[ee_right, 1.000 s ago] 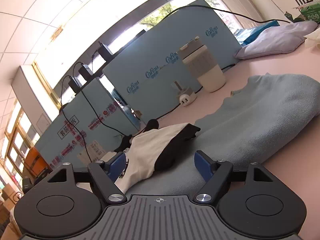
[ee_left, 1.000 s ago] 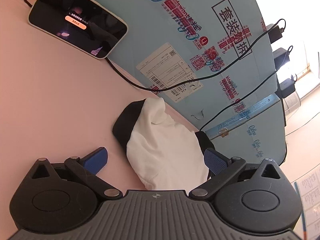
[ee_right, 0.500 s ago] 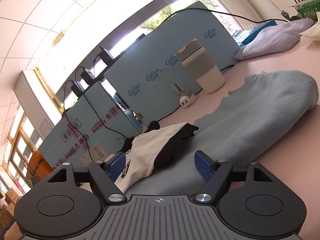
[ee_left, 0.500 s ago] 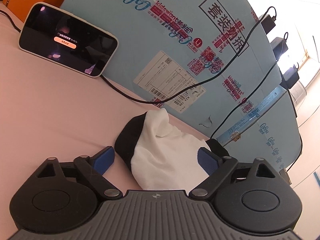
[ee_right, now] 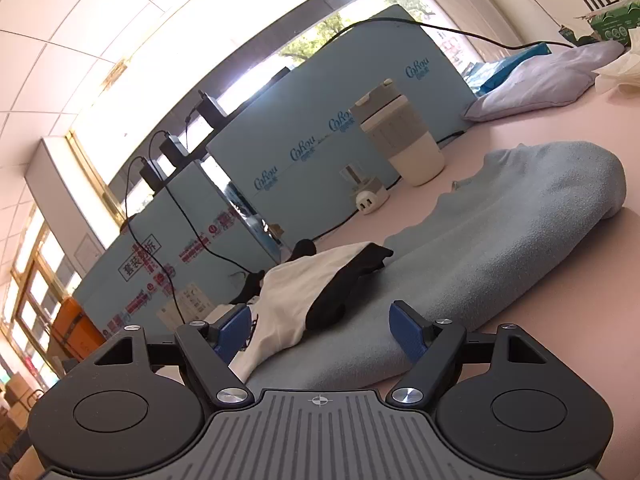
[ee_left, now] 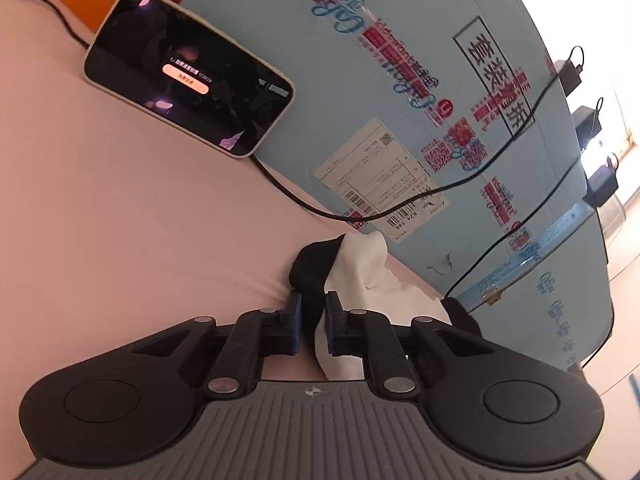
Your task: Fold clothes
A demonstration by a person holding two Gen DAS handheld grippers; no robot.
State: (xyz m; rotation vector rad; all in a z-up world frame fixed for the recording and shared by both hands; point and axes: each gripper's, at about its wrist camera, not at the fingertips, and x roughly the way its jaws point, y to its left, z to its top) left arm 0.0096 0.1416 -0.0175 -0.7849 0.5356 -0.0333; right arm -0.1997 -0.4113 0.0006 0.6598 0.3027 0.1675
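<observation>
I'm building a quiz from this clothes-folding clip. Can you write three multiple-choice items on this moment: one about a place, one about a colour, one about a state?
1. Where does the black-and-white garment partly lie?
A. inside the lidded cup
B. on the light blue garment
C. on the phone

2. What colour are the gripper pads?
A. blue
B. yellow
C. green

3. How do the right gripper's jaws stand?
A. clamped on the cup
C. clamped on a cable
B. apart, gripping nothing

Answers:
1. B: in the right wrist view its dark edge overlaps the light blue garment, away from the lidded cup and the phone.
2. A: blue pads show in both views.
3. B: the right gripper is wide open, while the left gripper is closing with the black-and-white garment's edge between its jaws.
</observation>
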